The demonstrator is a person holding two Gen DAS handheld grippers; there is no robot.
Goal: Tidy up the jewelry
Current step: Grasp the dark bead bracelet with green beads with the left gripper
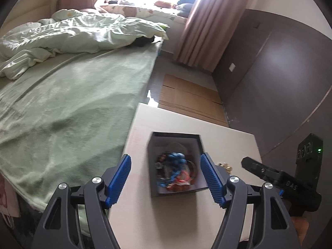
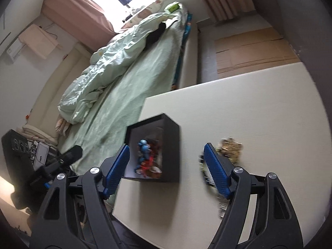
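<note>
A dark grey open box (image 1: 154, 186) stands on the cream table (image 1: 182, 222). Inside it lie blue and red bead pieces (image 1: 176, 166). My left gripper (image 1: 165, 156) hovers over the box with its blue pads wide open and nothing pinched. In the right wrist view the box (image 2: 172, 145) sits at the table's left edge, with the beads (image 2: 146, 155) in it. A gold jewelry pile (image 2: 228, 147) lies to its right, partly behind my right finger; the same gold pile (image 1: 225, 165) shows past my left gripper's right finger. My right gripper (image 2: 166, 147) is open and empty above the table.
A bed with a green blanket (image 1: 72, 103) borders the table's left side. Flattened cardboard (image 1: 191, 95) lies on the floor beyond the table, beside a dark wall panel (image 1: 280, 72). A dark chain-like piece (image 2: 204, 172), blurred, lies by my right finger.
</note>
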